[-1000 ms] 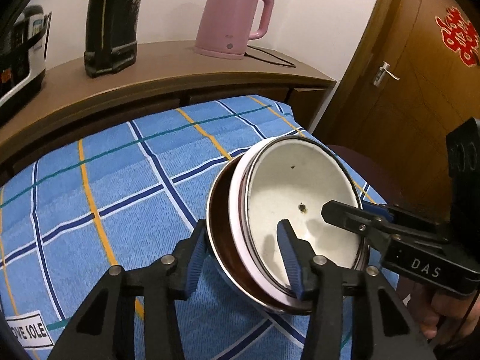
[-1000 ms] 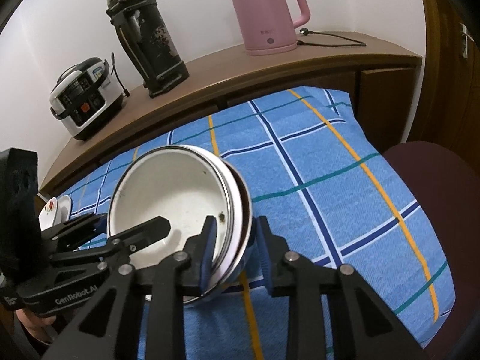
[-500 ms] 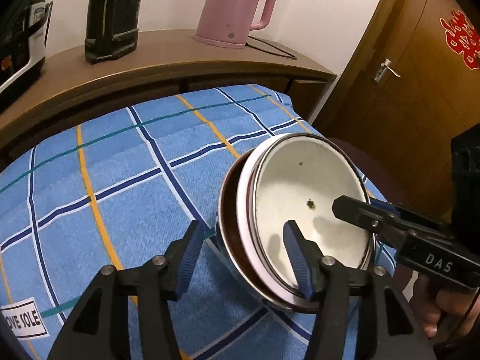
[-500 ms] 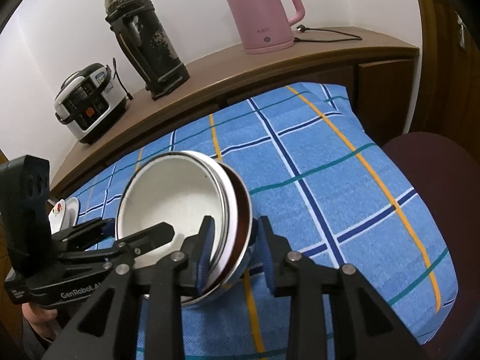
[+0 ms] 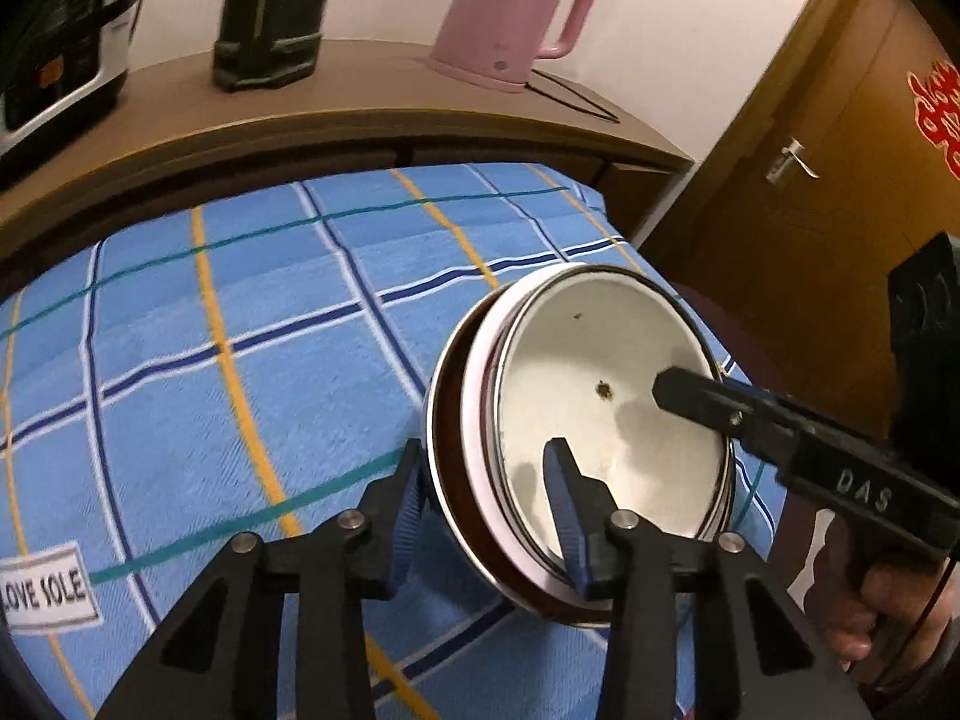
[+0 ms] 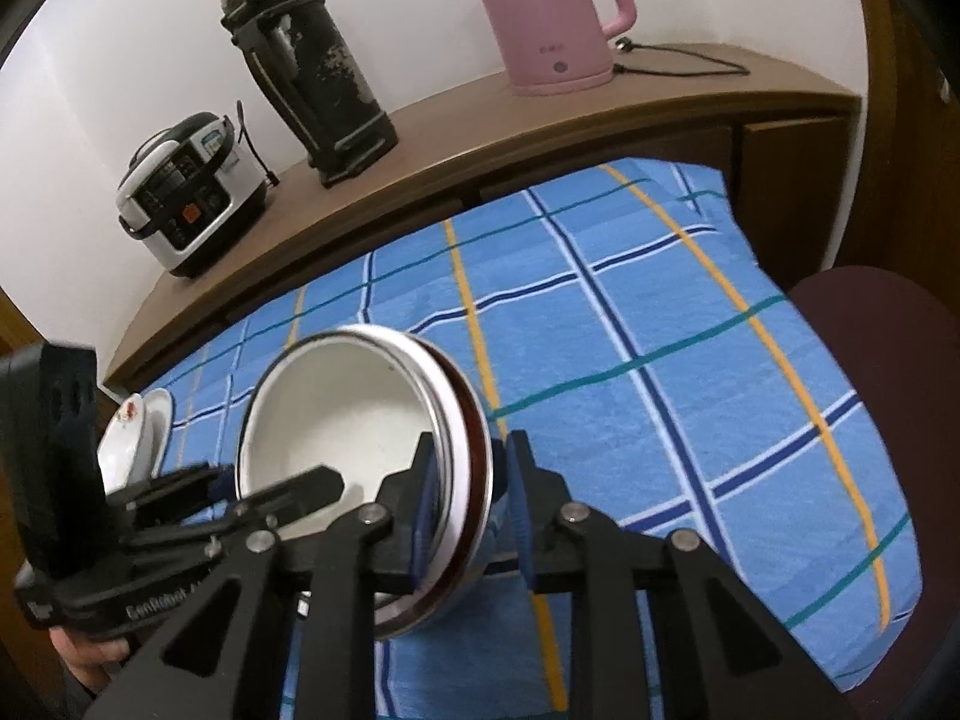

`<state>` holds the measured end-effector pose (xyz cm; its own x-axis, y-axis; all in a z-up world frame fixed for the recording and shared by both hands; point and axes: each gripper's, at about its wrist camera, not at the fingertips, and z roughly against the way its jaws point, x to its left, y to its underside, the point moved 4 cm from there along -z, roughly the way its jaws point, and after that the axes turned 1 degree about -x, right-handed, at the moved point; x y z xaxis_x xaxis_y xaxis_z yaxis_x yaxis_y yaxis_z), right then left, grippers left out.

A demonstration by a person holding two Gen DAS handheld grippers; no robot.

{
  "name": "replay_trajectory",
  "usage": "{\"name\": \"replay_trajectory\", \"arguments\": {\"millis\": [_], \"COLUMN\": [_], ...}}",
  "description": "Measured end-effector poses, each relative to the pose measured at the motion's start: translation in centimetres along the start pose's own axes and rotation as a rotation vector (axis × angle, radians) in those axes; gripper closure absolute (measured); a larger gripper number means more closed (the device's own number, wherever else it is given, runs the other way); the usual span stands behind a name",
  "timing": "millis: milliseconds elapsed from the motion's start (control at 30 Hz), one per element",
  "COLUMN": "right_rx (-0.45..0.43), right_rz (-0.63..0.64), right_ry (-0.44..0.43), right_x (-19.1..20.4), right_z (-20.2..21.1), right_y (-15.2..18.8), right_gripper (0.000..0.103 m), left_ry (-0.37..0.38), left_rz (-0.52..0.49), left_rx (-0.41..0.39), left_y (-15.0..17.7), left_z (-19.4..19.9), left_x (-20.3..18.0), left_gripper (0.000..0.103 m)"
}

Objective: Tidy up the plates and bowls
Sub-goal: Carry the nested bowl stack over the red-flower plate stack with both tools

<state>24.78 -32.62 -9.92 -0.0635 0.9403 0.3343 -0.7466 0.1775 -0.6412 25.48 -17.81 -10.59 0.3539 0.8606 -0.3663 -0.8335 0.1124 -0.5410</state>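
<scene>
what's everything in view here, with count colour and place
bowls: at least three nested, white inside, outermost brown-rimmed; tilted on the cloth, between both grippers
cloth: one, blue plaid, covering the table
plates: two or so, white, one with red flowers; far left on the cloth
kettle: one, pink, on the wooden counter, right end
flask: one, black, on the counter, middle
cooker: one, white and black, on the counter, left
chair: one, dark maroon, right of the table
door: one, brown, red ornament
left gripper: black, blue pads, jaws just closing on the stack's rim
right gripper: black, blue pads, astride the opposite rim
hands: two, on the handles
</scene>
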Motion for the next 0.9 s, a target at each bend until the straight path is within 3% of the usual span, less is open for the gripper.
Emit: {"name": "replay_trajectory", "arguments": {"millis": [567,900], "right_rx": [0.079,0.081], "right_rz": [0.141,0.188], "right_ry": [-0.086,-0.124], "right_x": [7.9,11.4], "right_z": [-2.3,-2.6], "right_y": [0.5,1.0], "right_gripper": [0.082,0.082], "left_ry": [-0.118,-0.17], "left_rz": [0.148,0.179], "left_rx": [-0.031,-0.066], "left_y": [2.6,3.6], "left_z": [5.5,8.0], "left_x": [5.8,7.6], "left_gripper": [0.066,0.066]}}
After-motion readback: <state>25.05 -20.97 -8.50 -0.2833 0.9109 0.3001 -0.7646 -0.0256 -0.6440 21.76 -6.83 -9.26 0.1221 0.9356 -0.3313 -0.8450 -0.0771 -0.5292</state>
